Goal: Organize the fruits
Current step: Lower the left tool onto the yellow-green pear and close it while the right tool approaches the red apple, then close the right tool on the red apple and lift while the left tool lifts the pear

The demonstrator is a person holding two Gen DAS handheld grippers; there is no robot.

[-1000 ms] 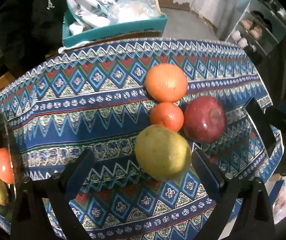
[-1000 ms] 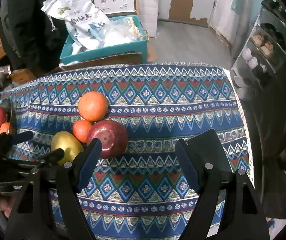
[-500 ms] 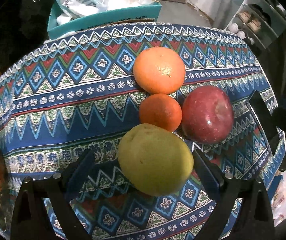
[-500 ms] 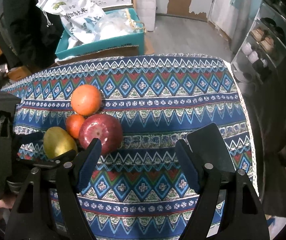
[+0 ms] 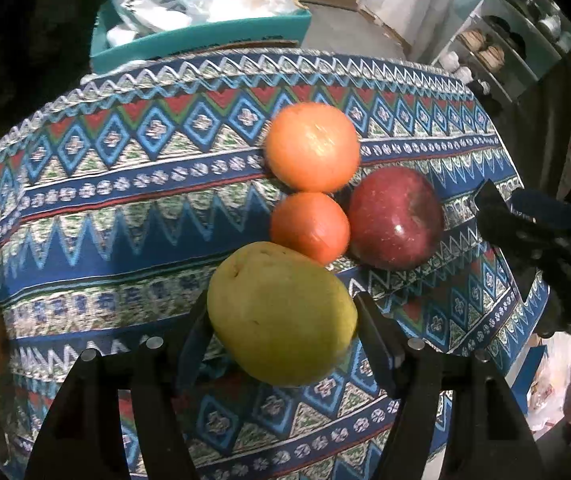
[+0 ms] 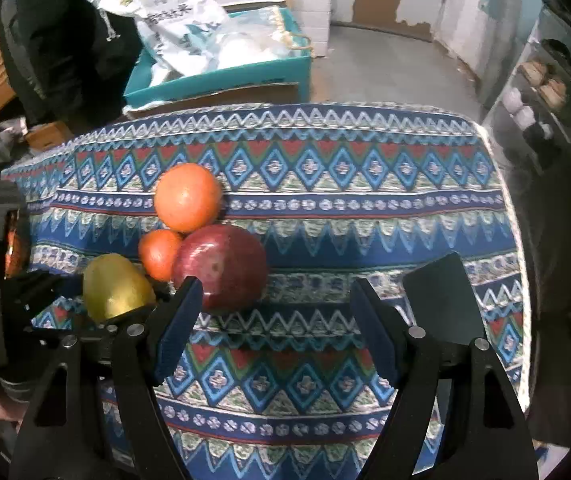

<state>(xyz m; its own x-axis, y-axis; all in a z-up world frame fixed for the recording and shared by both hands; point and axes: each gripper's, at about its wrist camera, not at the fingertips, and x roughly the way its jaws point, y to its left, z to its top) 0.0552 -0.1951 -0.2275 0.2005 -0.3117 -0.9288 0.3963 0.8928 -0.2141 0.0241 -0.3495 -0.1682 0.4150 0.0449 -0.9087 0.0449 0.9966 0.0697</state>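
Near the tablecloth's right edge, left gripper jaws are closing around the green pear. Right gripper hangs partly open, empty, beside the red apple. Risk: the pear, touching the small orange, may nudge the cluster rolling.

Printed matter in the scene: one marked item.
A white plastic bag, propped in the teal box on the floor beyond the far edge of the table, carries large dark printed characters across its face and a small green emblem above them; the characters are too blurred to read.
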